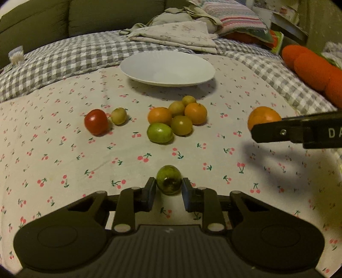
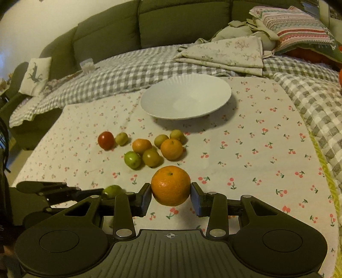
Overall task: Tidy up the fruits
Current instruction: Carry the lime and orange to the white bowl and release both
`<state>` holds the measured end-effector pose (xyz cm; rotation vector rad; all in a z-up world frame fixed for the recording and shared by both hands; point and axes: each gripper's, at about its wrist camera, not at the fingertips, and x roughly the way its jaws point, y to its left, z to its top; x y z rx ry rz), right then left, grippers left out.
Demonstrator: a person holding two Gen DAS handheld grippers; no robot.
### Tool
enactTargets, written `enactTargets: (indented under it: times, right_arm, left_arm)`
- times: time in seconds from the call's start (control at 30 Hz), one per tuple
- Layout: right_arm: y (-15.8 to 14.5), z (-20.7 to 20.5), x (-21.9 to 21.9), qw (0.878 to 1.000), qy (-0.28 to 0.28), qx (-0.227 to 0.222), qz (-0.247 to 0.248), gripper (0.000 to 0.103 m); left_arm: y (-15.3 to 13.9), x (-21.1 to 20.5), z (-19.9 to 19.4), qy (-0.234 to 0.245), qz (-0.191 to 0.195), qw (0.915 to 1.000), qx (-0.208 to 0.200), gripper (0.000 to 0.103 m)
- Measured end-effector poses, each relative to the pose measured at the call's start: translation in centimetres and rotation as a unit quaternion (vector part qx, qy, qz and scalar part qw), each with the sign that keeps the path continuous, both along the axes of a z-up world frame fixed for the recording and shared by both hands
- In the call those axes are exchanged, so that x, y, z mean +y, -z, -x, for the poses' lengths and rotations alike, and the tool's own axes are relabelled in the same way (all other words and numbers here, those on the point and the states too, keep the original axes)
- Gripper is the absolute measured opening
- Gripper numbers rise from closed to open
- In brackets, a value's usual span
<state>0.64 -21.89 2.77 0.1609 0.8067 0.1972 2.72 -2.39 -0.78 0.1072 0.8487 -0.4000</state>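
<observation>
My left gripper point(image 1: 168, 184) is shut on a small green fruit point(image 1: 168, 179), held just above the cherry-print cloth point(image 1: 64, 149). My right gripper point(image 2: 171, 190) is shut on an orange mandarin point(image 2: 171, 185); this gripper and its mandarin point(image 1: 264, 118) show at the right of the left wrist view. A white bowl point(image 1: 167, 67) stands empty at the far side of the cloth; it also shows in the right wrist view point(image 2: 186, 99). Between bowl and grippers lie a red tomato point(image 1: 96, 121), a small yellow-green fruit point(image 1: 118, 116) and a cluster of mandarins and green fruits point(image 1: 177, 119).
A grey checked blanket point(image 1: 64, 55) surrounds the cloth. Folded floral linen point(image 1: 177, 34) and a striped pillow point(image 1: 235, 17) lie behind the bowl. An orange plush toy point(image 1: 312, 68) lies at the right. A green sofa back point(image 2: 149, 25) stands behind.
</observation>
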Motion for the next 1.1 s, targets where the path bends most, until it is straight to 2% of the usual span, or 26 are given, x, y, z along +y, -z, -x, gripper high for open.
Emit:
enactTargets:
  times: [0.2,0.3,0.43,0.53,0.67,0.87,1.0,1.1]
  right_arm:
    - [-0.9,0.0,-1.9,0.999,0.019,-0.003,-0.032,0.038]
    - [-1.7,0.1,-3.5,0.997,0.029,-0.003,-0.073,0.038]
    - [-3.1,0.5,-5.3,0.992,0.034,-0.012,-0.124,0.038]
    - [-4.0,0.5,-6.1,0.991,0.041,-0.027,-0.126,0.038]
    - [-4.4,-0.3,-6.9,0.990,0.050,-0.034,-0.125,0.038]
    - [-3.7,-2.8,-6.5,0.995,0.051,-0.027,-0.080,0.038]
    - [-3.4,-5.0,-6.9,0.996,0.056,-0.032,-0.062,0.038]
    - [-2.6,-7.0,-7.5,0.995,0.072,-0.028,-0.056,0.038]
  left_arm:
    - [-3.2,2.3,0.9,-0.036,0.042,0.9985,0.000,0.024]
    - [-5.6,4.2,1.6,-0.053,0.087,0.9948,-0.001,0.024]
    - [-8.6,6.0,1.9,-0.076,0.123,0.9894,-0.013,0.024]
    - [-10.2,6.7,1.5,-0.087,0.146,0.9852,-0.024,0.024]
    - [-10.6,5.5,-0.5,-0.085,0.141,0.9860,-0.027,0.024]
    - [-8.9,3.1,-5.0,-0.074,0.130,0.9887,-0.005,0.024]
    - [-7.9,1.8,-7.4,-0.074,0.110,0.9910,-0.020,0.024]
    - [-7.3,1.4,-9.2,-0.072,0.110,0.9910,-0.026,0.024]
